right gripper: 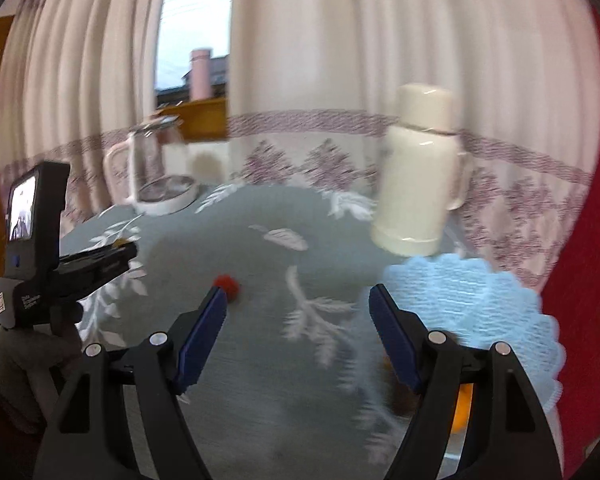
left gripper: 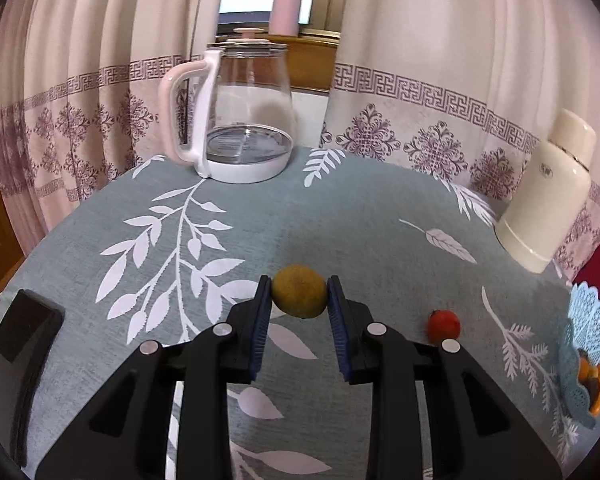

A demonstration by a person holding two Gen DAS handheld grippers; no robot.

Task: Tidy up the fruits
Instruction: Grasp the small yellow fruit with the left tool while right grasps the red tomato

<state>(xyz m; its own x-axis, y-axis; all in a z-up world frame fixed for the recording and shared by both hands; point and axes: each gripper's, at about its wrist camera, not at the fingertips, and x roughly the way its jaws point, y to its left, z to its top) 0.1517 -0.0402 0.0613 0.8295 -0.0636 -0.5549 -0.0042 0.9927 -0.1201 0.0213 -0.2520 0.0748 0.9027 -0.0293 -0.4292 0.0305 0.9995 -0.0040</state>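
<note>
Left gripper clamps the yellow-green fruit

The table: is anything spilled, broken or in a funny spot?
Nothing is spilled or broken. Only the small red fruit sits loose on the tablecloth, outside the blue lacy basket. The kettle and cream flask stand upright.

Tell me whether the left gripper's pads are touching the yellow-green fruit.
Touching. The left wrist view shows both blue pads pressed against opposite sides of the yellow-green fruit, no gap on either side.
</note>
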